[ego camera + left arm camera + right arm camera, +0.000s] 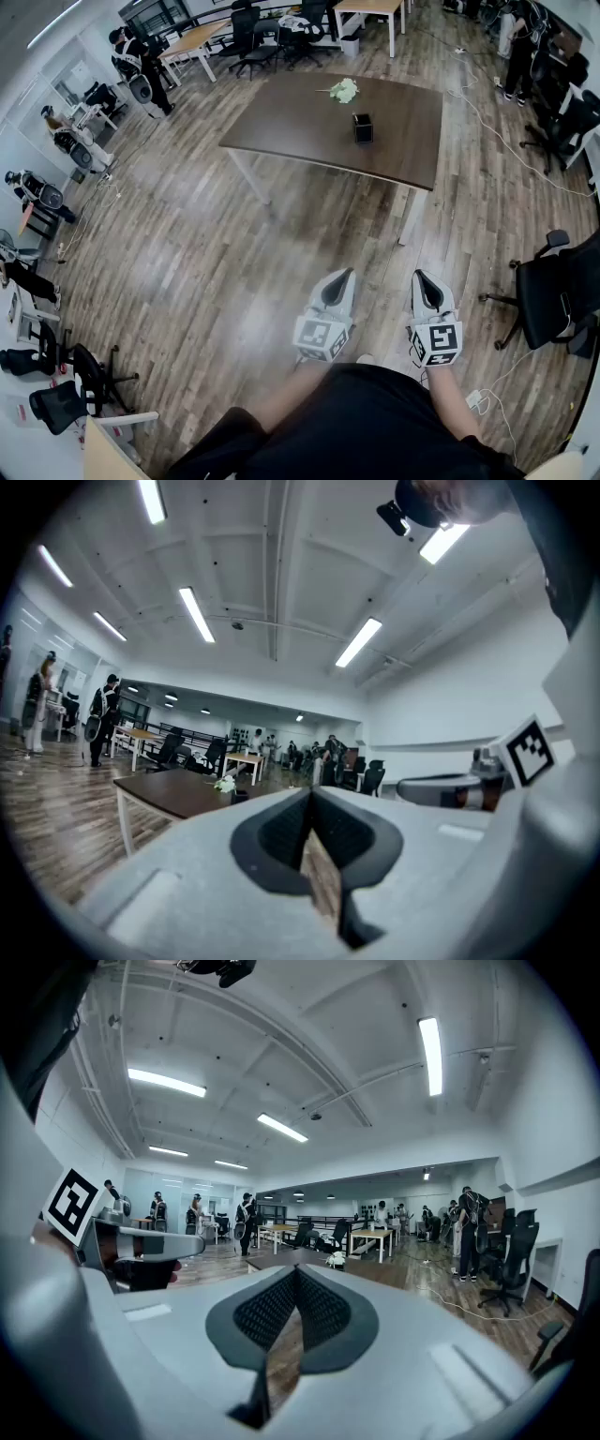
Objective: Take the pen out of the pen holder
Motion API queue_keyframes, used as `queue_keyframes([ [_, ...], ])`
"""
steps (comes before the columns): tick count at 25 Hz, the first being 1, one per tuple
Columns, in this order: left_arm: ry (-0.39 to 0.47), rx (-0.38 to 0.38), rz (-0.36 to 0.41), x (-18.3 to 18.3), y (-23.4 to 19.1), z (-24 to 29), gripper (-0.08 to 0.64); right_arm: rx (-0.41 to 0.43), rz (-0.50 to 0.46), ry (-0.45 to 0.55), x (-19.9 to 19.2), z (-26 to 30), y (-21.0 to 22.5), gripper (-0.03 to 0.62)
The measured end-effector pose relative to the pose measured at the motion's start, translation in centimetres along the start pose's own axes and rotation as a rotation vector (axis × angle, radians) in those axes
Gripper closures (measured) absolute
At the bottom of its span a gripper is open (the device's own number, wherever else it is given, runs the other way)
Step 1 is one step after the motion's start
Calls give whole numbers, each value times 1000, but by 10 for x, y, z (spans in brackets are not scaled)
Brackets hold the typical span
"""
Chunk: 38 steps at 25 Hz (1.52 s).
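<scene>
A small black pen holder (363, 127) stands on a dark brown table (300, 117) across the floor ahead; no pen can be made out in it at this distance. Both grippers are held level over the wooden floor, well short of the table. The left gripper (348, 273) has its jaws together with nothing between them, and its own view shows the tips (311, 795) touching, with the pen holder (240, 797) tiny beyond. The right gripper (418, 275) is likewise shut and empty, its tips (295, 1270) meeting. The pen holder is hidden in the right gripper view.
A white flower-like bunch (344, 90) lies on the table behind the holder. A black office chair (555, 292) stands at my right, more chairs (70, 384) at lower left. Cables (511, 141) trail right of the table. People and desks (192, 39) fill the far side.
</scene>
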State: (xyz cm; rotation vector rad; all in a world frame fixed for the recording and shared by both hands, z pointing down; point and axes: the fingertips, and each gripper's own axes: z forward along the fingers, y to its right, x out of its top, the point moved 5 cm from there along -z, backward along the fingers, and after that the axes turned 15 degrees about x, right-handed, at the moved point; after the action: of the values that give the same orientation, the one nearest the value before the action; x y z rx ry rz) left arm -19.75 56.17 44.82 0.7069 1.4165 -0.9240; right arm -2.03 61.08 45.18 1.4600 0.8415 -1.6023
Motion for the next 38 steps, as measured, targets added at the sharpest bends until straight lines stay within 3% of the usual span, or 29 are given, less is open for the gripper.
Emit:
queue_keyframes([
  [8, 14, 0, 27, -4, 27, 0, 557, -36, 46, 35, -12, -32, 16, 591],
  [14, 2, -41, 54, -14, 45, 2, 557, -44, 109, 60, -26, -46, 25, 591],
  [22, 4, -101, 48, -28, 50, 39, 557, -68, 106, 47, -29, -37, 47, 591],
  [28, 2, -111, 42, -31, 27, 94, 557, -59, 89, 5, -32, 10, 76, 591],
  [33, -20, -107, 46, -36, -3, 162, 557, -59, 160, -15, -36, 69, 122, 591],
  [38, -37, -111, 49, -18, -45, 248, 557, -73, 187, -4, -5, 149, 184, 591],
])
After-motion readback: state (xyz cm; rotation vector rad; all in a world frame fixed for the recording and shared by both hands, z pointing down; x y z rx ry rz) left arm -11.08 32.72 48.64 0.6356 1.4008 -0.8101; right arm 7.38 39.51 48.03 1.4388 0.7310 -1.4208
